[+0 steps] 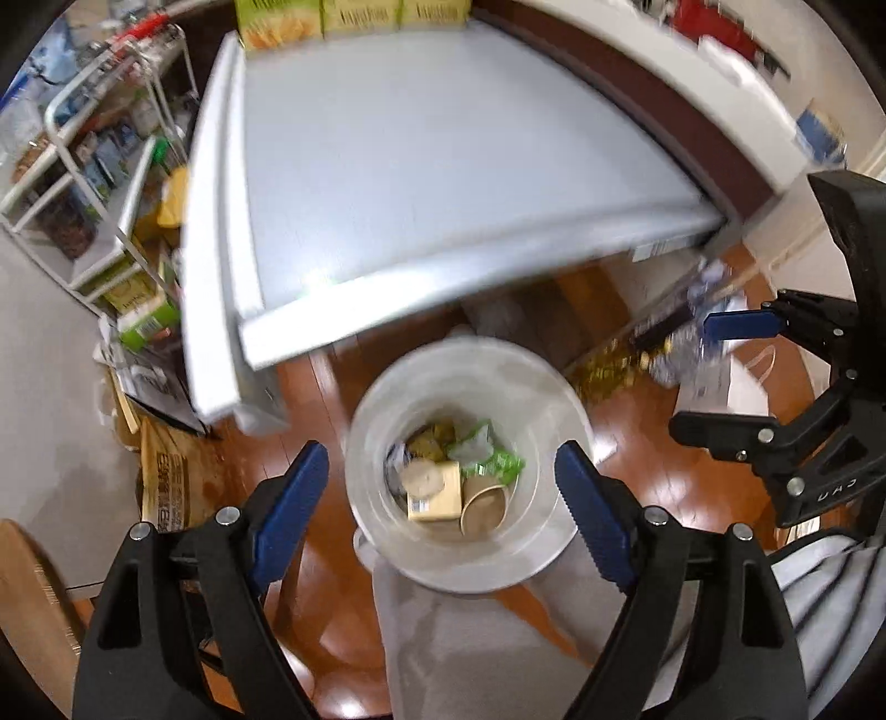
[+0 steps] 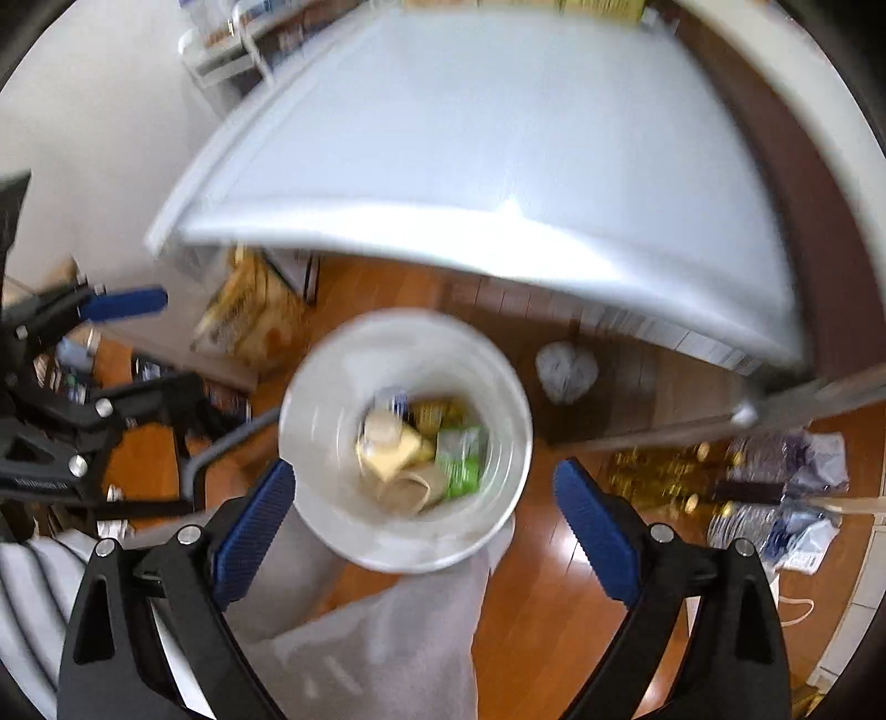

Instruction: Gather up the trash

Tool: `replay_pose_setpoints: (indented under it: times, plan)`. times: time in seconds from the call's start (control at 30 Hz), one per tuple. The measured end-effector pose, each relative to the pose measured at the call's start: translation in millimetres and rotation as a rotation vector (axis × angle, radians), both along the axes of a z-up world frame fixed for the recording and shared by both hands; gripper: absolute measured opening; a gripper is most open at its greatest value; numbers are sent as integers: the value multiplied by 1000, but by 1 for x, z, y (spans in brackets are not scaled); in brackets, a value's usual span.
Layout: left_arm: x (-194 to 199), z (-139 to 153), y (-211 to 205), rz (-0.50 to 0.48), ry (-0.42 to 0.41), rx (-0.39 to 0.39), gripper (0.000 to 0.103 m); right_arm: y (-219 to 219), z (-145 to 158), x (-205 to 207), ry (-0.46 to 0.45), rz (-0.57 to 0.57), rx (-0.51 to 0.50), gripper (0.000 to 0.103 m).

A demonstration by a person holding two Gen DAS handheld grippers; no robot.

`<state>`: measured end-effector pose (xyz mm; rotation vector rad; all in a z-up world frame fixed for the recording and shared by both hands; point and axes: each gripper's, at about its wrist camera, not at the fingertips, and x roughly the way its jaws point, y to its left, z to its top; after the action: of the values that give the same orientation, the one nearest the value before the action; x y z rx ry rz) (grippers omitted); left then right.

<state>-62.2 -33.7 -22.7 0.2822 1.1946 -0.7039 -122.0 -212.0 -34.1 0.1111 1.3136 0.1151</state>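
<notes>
A round translucent white trash bin (image 1: pixel 365 421) stands on the wooden floor below both grippers; it also shows in the right wrist view (image 2: pixel 498 387). Inside lie a yellow box (image 1: pixel 437 498), a paper cup (image 1: pixel 484 509), a green wrapper (image 1: pixel 498 462) and other scraps. My left gripper (image 1: pixel 443 482) is open and empty, hovering above the bin. My right gripper (image 2: pixel 423 493) is open and empty, also above the bin, and shows at the right edge of the left wrist view (image 1: pixel 714 376). The left gripper shows at the left of the right wrist view (image 2: pixel 160 343).
A white table (image 1: pixel 432 166) fills the space beyond the bin, with green and yellow cartons (image 1: pixel 288 22) at its far edge. A wire rack (image 1: pixel 99 166) stands left. Boxes, bottles and bags lie on the floor (image 2: pixel 775 482) at the right. A grey trouser leg (image 1: pixel 454 637) is below.
</notes>
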Motion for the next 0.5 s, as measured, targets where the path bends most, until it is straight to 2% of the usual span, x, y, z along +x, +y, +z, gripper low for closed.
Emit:
replay_pose_setpoints:
  times: [0.13,0.23,0.33,0.5]
  plan:
    - [7,40,4,65,-100,-90,96,-3,56,8,-179,-32,-4,93]
    - [16,66,6,117,-182,-138,98,-6,86,16,-281,-63,-11,96]
    - [31,83,8,174,-257,-158,99,-13,108,26,-379,-92,-24,98]
    - [56,99,17,297,-350,-161,100,-28,124,44,-509,-180,-63,98]
